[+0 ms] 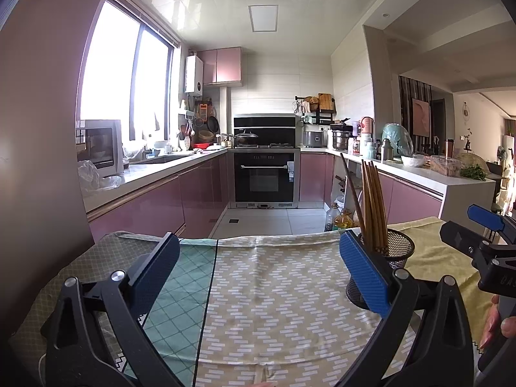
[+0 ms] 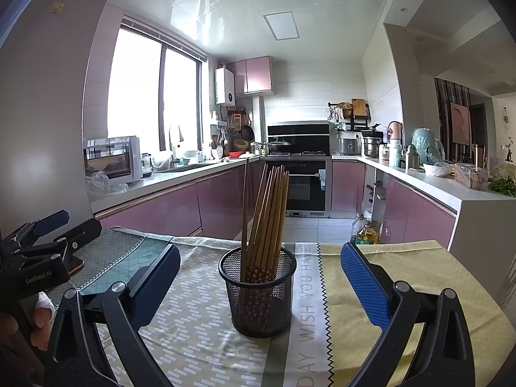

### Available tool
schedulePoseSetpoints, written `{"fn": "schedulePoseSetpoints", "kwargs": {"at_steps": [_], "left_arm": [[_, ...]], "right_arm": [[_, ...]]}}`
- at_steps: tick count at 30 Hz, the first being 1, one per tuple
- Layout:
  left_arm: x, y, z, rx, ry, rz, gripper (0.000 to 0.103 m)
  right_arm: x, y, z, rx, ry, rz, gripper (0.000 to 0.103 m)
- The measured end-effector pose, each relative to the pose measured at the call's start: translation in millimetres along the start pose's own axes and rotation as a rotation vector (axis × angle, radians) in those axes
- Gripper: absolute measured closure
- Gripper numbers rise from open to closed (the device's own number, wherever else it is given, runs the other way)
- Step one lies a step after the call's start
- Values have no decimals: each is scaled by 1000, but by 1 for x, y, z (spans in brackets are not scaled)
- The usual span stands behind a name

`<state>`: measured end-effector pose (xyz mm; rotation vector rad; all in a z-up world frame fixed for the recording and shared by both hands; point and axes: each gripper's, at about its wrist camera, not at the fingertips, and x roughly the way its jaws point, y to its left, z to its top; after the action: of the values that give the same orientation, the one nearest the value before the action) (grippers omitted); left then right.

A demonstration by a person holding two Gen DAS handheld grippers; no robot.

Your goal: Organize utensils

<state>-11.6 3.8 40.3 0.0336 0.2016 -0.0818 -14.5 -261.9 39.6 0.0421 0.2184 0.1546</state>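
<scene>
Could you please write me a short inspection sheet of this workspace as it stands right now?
Surface: table under a patterned cloth, with green, beige and yellow panels.
Job's things: wooden chopsticks stand upright, leaning, in a black mesh holder on the cloth.
Clutter: nothing seen on the cloth besides the holder.
Grippers: left gripper open and holding nothing, holder just beyond its right finger; right gripper open, fingers either side of the holder, not touching it.
Cables: nothing seen.
Surroundings: kitchen with pink cabinets, built-in oven, crowded counters, oil bottles on the floor.
</scene>
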Motion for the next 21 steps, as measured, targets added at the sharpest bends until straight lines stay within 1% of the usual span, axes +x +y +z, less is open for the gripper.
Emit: {"fn": "schedulePoseSetpoints", "kwargs": {"at_steps": [21], "left_arm": [[3, 1, 0, -8, 13, -1, 5]], "right_arm": [[1, -1, 0, 4, 4, 2, 7]]}}
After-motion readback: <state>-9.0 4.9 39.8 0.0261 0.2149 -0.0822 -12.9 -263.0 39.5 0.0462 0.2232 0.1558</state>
